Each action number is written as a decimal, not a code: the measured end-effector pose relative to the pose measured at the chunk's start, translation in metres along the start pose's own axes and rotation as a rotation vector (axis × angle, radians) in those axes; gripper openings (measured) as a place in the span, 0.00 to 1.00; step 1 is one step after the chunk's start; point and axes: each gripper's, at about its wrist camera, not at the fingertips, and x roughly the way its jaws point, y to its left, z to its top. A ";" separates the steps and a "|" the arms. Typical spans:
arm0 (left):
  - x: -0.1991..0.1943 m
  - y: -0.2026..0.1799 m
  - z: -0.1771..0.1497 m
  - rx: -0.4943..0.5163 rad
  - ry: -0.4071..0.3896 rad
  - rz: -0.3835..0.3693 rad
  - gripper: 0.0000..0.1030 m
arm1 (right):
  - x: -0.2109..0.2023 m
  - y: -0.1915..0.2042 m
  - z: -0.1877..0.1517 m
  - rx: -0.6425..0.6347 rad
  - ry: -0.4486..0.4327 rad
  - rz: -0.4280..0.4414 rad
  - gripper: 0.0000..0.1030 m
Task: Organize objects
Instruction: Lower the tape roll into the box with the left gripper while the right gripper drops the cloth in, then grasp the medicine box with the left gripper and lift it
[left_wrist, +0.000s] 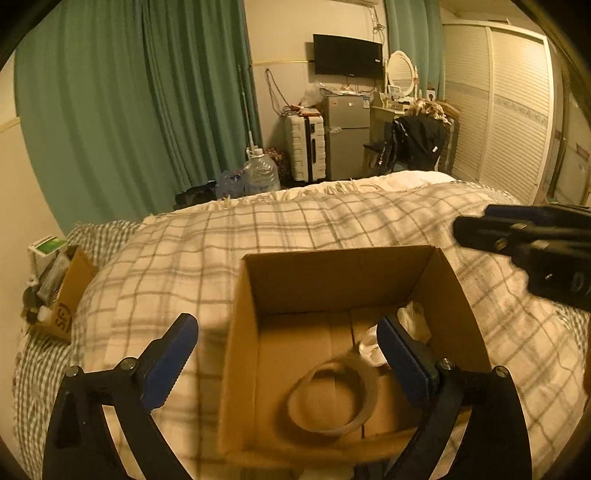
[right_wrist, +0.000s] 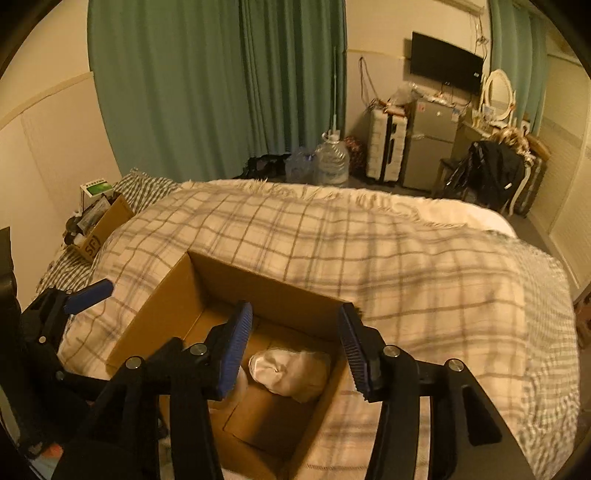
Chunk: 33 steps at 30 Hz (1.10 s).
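Right now, box: we see an open cardboard box (left_wrist: 343, 280) sitting on the plaid blanket (left_wrist: 207, 243) of the bed, its top flaps open.
Tape: a roll of tape (left_wrist: 332, 397) lies flat on the box floor, blurred in our left wrist view.
Cloth: a white crumpled cloth (right_wrist: 291, 371) rests on the box floor beside the tape, toward the right wall of the box.
Left hand-held gripper (left_wrist: 288, 363): its 2 blue-padded fingers stand wide apart and hold nothing; 1 finger hangs outside the box's left wall over the blanket, the other is inside the box near the cloth.
Right hand-held gripper (right_wrist: 295, 349): fingers spread apart and empty, poised over the box, with the cloth showing between them lower down.
Second box: a smaller cardboard box (right_wrist: 101, 227) filled with mixed items sits at the far left edge of the bed, well apart from the open box.
Room: green curtains (left_wrist: 136, 99), a wall TV (left_wrist: 347, 55), a small fridge (left_wrist: 347, 136) and a white suitcase (left_wrist: 304, 147) stand beyond the bed.
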 end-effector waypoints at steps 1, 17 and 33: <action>-0.009 0.003 -0.002 -0.006 -0.002 0.003 0.99 | -0.010 0.000 0.000 -0.002 -0.006 -0.007 0.54; -0.130 0.029 -0.102 -0.068 0.040 0.103 1.00 | -0.174 0.018 -0.102 -0.072 -0.055 -0.100 0.70; -0.106 -0.016 -0.207 -0.061 0.232 0.078 1.00 | -0.130 0.061 -0.212 -0.079 0.042 -0.105 0.70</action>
